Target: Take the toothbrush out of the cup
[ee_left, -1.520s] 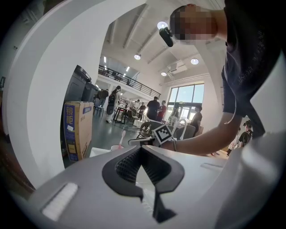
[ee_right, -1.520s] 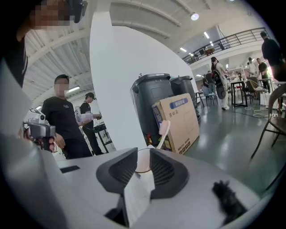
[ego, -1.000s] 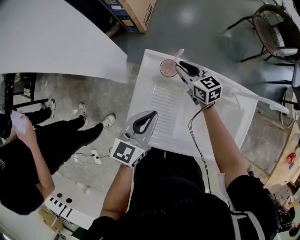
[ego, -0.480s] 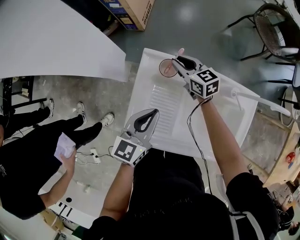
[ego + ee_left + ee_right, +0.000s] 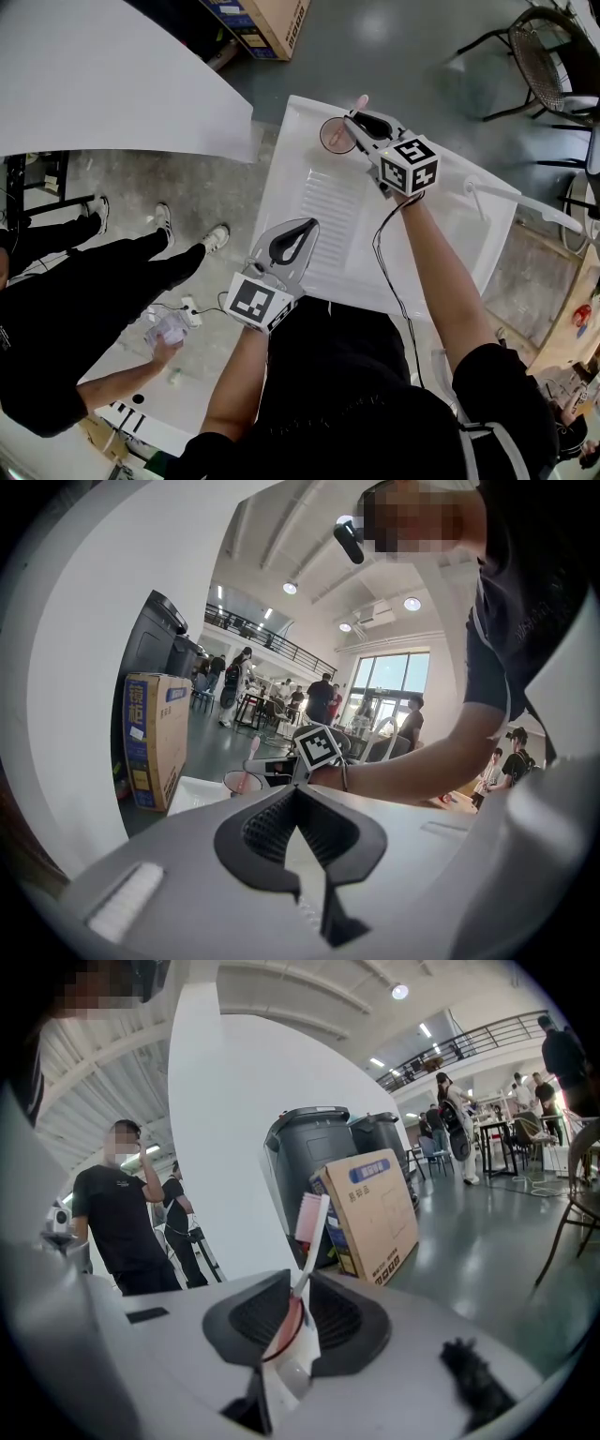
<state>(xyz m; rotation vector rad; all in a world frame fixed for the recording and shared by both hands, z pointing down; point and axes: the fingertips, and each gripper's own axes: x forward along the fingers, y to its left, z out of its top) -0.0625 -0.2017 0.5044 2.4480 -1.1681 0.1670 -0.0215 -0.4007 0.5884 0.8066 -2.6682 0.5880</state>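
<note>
Concrete flooring (image 5: 394,47) spreads around a white sink unit (image 5: 431,234) in a large hall, seen from above in the head view. At far left a bystander (image 5: 56,328) in black clothes stands beside a curved white panel (image 5: 103,84), with a cardboard box (image 5: 267,23) on the floor beyond it. A person in a black shirt leans over the unit with a claw in each hand. The left gripper (image 5: 308,226) hovers over the near edge of the unit, beside the ribbed draining area (image 5: 323,211). Its own view shows the two jaws drawn together at the tips with nothing between them. Further right, at the far corner of the unit, a clear cup (image 5: 334,137) with a reddish rim stands upright. A toothbrush (image 5: 360,103) with a white handle and pink bristles leans out of it, its lower end inside the cup. The right gripper (image 5: 351,117) reaches in at the cup's right side. In the right gripper view its jaws are closed to a narrow gap, with the toothbrush handle pinched between the tips just above the cup's rim. At far right a dark wire chair (image 5: 548,56) stands on the floor, well apart from the unit.
</note>
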